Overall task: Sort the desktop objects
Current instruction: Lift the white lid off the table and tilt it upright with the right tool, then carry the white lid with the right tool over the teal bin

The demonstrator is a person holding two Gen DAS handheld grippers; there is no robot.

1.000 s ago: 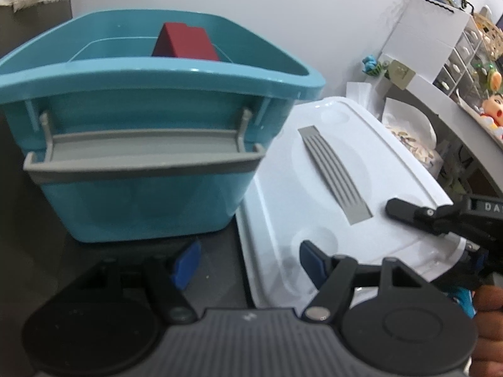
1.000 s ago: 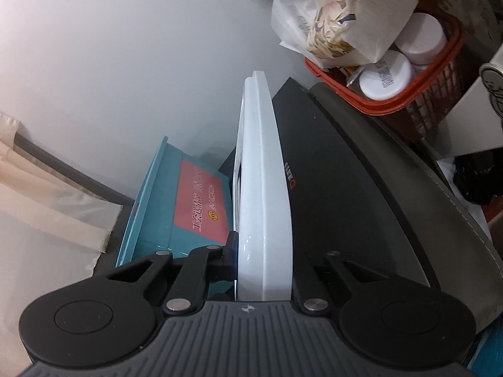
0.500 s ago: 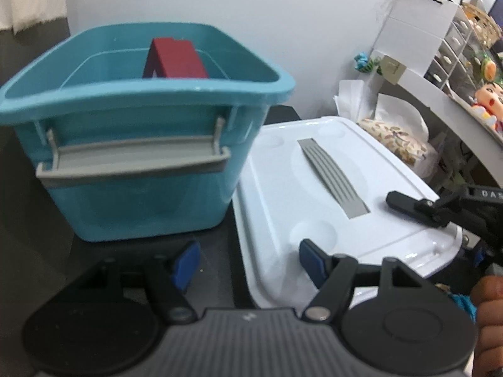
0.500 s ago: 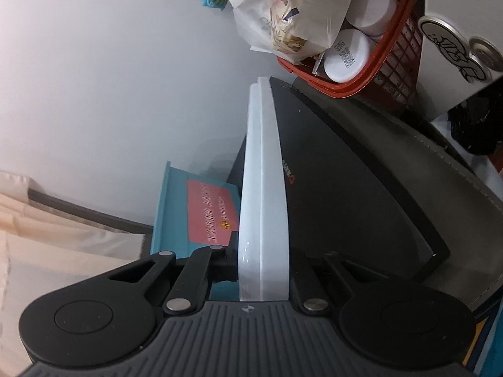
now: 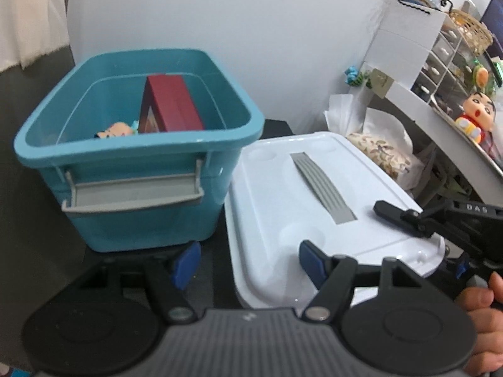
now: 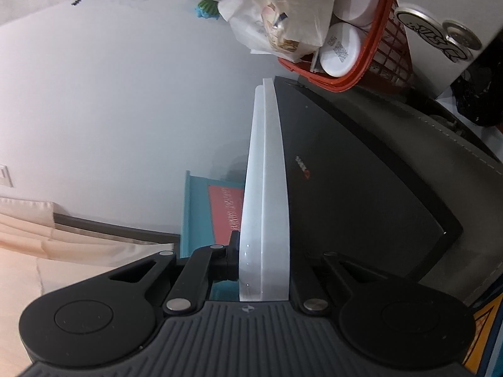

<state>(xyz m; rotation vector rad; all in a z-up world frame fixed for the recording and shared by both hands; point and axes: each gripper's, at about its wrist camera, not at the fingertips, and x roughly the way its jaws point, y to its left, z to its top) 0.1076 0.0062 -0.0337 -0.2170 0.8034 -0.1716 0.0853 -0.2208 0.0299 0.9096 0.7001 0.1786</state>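
Observation:
A teal bin (image 5: 135, 216) with a grey handle stands at the left of the left wrist view. It holds a dark red box (image 5: 176, 106) and a small toy (image 5: 113, 133). Just right of it lies the white lid (image 5: 283, 188) with a grey ribbed strip (image 5: 323, 188). My left gripper (image 5: 248, 262) is open above the lid's near left corner, its blue pads touching nothing. My right gripper (image 5: 418, 235) is shut on the lid's right edge. In the right wrist view the lid (image 6: 265, 188) runs edge-on between the shut right gripper (image 6: 264, 264), with the bin (image 6: 195, 207) behind.
A dark desk mat (image 6: 361, 188) lies under the lid. A red basket of white jars (image 6: 361, 72) and a bag of snacks (image 5: 380, 154) sit behind it. A white drawer unit (image 5: 405, 40) and a doll (image 5: 474, 113) stand on a shelf at right. A hand (image 5: 484, 298) shows.
My left gripper has risen and pulled back, so the bin's inside now shows. My right gripper has rolled while still pinching the lid's edge.

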